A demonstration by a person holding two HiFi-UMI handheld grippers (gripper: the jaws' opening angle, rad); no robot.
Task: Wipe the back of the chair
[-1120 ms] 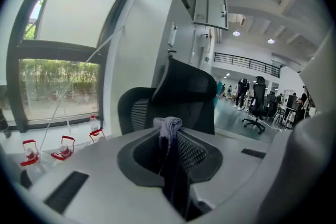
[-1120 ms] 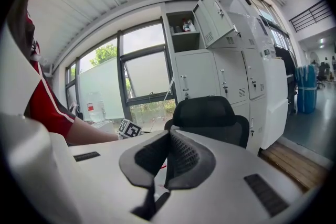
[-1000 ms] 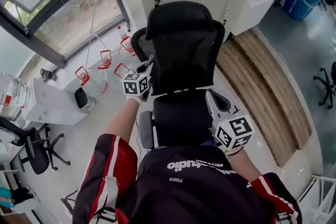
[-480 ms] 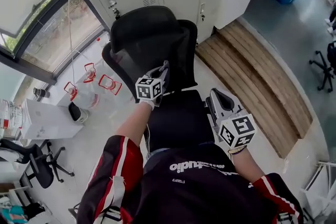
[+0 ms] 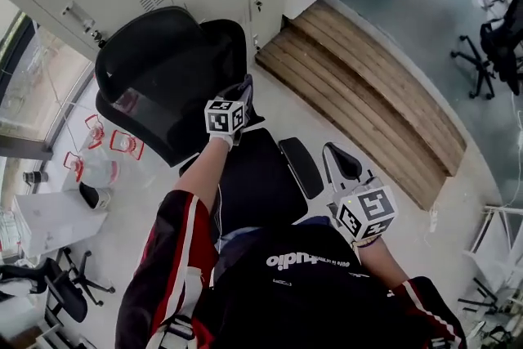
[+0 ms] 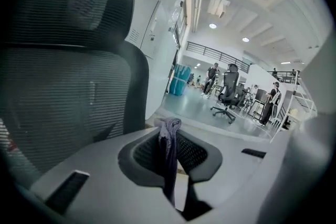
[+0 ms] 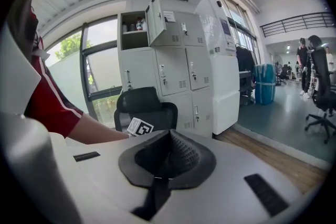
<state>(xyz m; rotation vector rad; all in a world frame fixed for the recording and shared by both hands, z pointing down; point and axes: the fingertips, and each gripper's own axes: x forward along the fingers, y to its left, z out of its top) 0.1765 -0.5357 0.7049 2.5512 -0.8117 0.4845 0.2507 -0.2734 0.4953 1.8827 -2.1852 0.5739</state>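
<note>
Beside the chair back, cloth between left claw's jaws

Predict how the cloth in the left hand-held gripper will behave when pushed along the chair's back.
Probably floppy: the cloth hangs limp from the shut jaws of the left hand-held gripper. Likely light, as it looks like a thin, narrow strip. It may bunch or drag on the ribbed mesh of the chair back rather than slide smoothly.
</note>
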